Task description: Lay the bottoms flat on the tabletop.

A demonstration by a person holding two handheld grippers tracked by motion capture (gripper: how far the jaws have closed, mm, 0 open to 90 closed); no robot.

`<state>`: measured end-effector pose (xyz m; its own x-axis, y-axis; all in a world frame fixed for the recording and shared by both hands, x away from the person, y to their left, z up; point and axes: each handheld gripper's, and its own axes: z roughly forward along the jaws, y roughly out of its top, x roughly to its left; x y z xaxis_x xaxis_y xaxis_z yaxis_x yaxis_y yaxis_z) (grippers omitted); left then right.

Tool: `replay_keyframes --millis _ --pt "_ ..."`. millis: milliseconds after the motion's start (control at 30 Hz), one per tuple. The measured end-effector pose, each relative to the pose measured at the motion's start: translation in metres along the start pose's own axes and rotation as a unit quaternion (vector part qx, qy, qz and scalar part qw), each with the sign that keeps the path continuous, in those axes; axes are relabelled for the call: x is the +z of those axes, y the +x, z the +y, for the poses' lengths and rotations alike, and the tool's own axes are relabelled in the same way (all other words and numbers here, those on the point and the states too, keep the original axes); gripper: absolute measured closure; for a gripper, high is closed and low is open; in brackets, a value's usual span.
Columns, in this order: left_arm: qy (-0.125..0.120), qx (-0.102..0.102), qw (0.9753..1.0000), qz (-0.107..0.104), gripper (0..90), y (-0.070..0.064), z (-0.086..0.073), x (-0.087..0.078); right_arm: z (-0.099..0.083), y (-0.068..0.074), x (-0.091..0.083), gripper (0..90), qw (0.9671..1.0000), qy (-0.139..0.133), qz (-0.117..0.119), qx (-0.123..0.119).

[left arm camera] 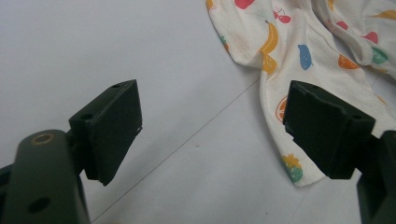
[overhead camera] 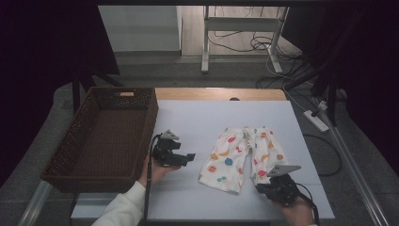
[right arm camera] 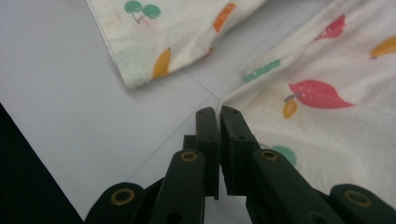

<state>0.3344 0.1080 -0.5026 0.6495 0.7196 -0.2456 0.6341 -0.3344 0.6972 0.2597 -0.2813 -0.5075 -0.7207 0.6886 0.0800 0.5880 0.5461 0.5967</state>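
Working the small fruit-print shorts point(overhead camera: 242, 157) spread flat on the counter point(overhead camera: 197, 125), we have the right gripper point(right arm camera: 218, 114) with fingers closed at a leg hem, though we can't tell if cloth is pinched. Our left gripper point(left arm camera: 210, 130) hovers wide open, empty, beside the other leg. Best to catch the hem edge squarely before lifting toward the basket point(overhead camera: 75, 141).

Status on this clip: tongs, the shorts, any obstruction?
Left tongs open, just short of the shorts. Right tongs shut at the hem corner; grip on cloth unclear. Basket off left, nothing in the way.
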Motion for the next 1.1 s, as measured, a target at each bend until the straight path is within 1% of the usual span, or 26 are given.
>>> replay_keyframes --millis 33,67,100,133,167,233,300,367,467,567,700,767,867,1033,1100 --pt "0.0 0.0 1.0 0.0 18.6 0.0 0.0 0.0 0.001 0.001 0.0 84.9 1.0 -0.005 0.0 -0.003" --pt "0.0 0.0 1.0 0.0 18.6 0.0 0.0 0.0 0.001 0.001 0.0 82.0 1.0 -0.008 0.001 -0.004" --pt "0.0 0.001 1.0 0.0 18.7 0.0 0.0 0.0 0.001 0.001 -0.002 76.5 0.9999 -0.016 0.0 -0.002" --pt "0.0 0.001 1.0 0.0 18.6 0.0 0.0 0.0 0.001 -0.001 -0.006 69.0 0.9997 -0.026 -0.001 0.0" --pt "0.0 0.001 1.0 0.0 18.7 0.0 0.0 0.0 0.001 -0.003 -0.011 63.9 0.9994 -0.035 -0.007 0.004" --pt "0.0 0.0 1.0 0.0 18.6 0.0 0.0 0.0 -0.002 -0.011 -0.022 60.0 0.9977 -0.059 -0.028 0.02" --pt "0.001 0.001 1.0 0.0 18.7 -0.001 0.0 0.0 -0.006 -0.022 -0.035 57.4 0.995 -0.075 -0.052 0.039" --pt "0.0 0.001 1.0 0.0 18.7 -0.001 0.0 0.001 -0.01 -0.033 -0.044 56.2 0.9919 -0.086 -0.076 0.055" --pt "0.001 0.002 1.0 -0.001 18.6 -0.001 0.001 0.001 -0.017 -0.05 -0.05 55.5 0.9868 -0.09 -0.108 0.081" --pt "0.001 0.002 1.0 -0.001 18.6 -0.001 0.0 0.001 -0.023 -0.063 -0.05 55.7 0.9833 -0.088 -0.121 0.103" --pt "0.001 0.001 1.0 0.0 18.6 -0.001 0.0 0.001 -0.028 -0.074 -0.045 56.7 0.9808 -0.081 -0.129 0.121" --pt "0.002 0.001 1.0 0.0 18.6 -0.001 0.0 0.001 -0.03 -0.079 -0.042 57.0 0.9792 -0.081 -0.128 0.135" --pt "0.002 0.001 1.0 0.0 18.6 -0.001 0.0 0.001 -0.029 -0.082 -0.035 56.8 0.9803 -0.07 -0.125 0.137" --pt "0.002 0.001 1.0 0.0 18.6 -0.001 0.0 0.002 -0.025 -0.083 -0.026 56.0 0.9838 -0.053 -0.127 0.115" --pt "0.003 0.002 1.0 0.0 18.6 -0.001 0.0 0.002 -0.023 -0.084 -0.023 57.1 0.9847 -0.047 -0.124 0.114"
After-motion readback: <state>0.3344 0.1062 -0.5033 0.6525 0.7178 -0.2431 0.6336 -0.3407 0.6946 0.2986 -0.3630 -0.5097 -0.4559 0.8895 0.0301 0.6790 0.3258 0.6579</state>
